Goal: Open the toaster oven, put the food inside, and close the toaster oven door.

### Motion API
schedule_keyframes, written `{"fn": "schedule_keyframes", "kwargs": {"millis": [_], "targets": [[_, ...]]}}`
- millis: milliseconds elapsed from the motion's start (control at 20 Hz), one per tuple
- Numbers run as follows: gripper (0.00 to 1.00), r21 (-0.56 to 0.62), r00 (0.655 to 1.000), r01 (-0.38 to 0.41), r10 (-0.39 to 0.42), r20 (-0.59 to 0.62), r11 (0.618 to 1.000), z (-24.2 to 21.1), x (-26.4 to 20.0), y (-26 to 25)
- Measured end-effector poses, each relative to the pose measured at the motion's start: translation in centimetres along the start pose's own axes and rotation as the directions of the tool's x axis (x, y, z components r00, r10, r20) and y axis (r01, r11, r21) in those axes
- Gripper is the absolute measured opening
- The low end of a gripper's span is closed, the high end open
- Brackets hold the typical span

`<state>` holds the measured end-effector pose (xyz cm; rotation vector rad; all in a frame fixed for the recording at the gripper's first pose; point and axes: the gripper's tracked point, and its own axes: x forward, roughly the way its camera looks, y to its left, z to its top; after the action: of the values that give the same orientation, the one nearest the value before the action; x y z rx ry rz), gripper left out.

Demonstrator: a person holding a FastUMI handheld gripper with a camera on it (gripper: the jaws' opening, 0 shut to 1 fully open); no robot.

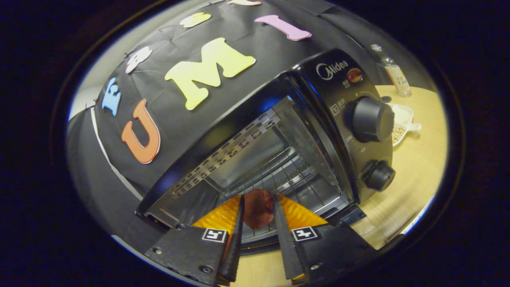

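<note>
The toaster oven (255, 159) was set on the counter (418, 167); food (259, 208) was held at its mouth, a bottle (394, 75) and dish (402, 123) placed right of it.

A pale wooden table (418, 167) spreads out to the right. On its far right part sits a small white dish (403, 121) with a short handle, holding pale round pieces, perhaps beans. Just beyond the dish stands a clear bottle (395, 73) with a light cap and a label, upright near the table's far edge. A black cloth wall (167, 115) hangs behind, at the left.
</note>
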<state>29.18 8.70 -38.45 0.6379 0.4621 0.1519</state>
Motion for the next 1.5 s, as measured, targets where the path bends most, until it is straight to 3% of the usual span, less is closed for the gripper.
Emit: {"fn": "schedule_keyframes", "kwargs": {"millis": [250, 400, 550, 800, 950, 1050, 1200, 1350, 1500], "targets": [[1.00, -0.134, 0.998, -0.035, 0.040, 0.037, 0.990, 0.1, -2.6, 0.5], [1.00, -0.222, 0.992, -0.042, 0.067, 0.104, 0.974, 0.6, -5.7, 1.0], [1.00, -0.320, 0.981, 0.003, 0.059, 0.184, 0.948, -0.4, -9.8, 0.4], [1.00, -0.359, 0.980, -0.004, 0.075, 0.182, 0.933, -4.1, -16.4, 1.1], [1.00, -0.421, 0.979, 0.057, 0.031, 0.201, 0.905, -5.5, -19.6, 1.0], [1.00, -0.492, 0.987, 0.088, -0.010, 0.159, 0.866, -7.5, -20.0, 1.0], [1.00, -0.556, 0.993, 0.099, -0.116, 0.005, 0.825, -11.9, -19.6, -0.1], [1.00, -0.541, 0.970, 0.146, -0.228, -0.088, 0.828, -14.2, -19.4, -2.2], [1.00, -0.537, 0.960, 0.147, -0.250, -0.124, 0.831, -14.6, -18.9, -2.6]]}}
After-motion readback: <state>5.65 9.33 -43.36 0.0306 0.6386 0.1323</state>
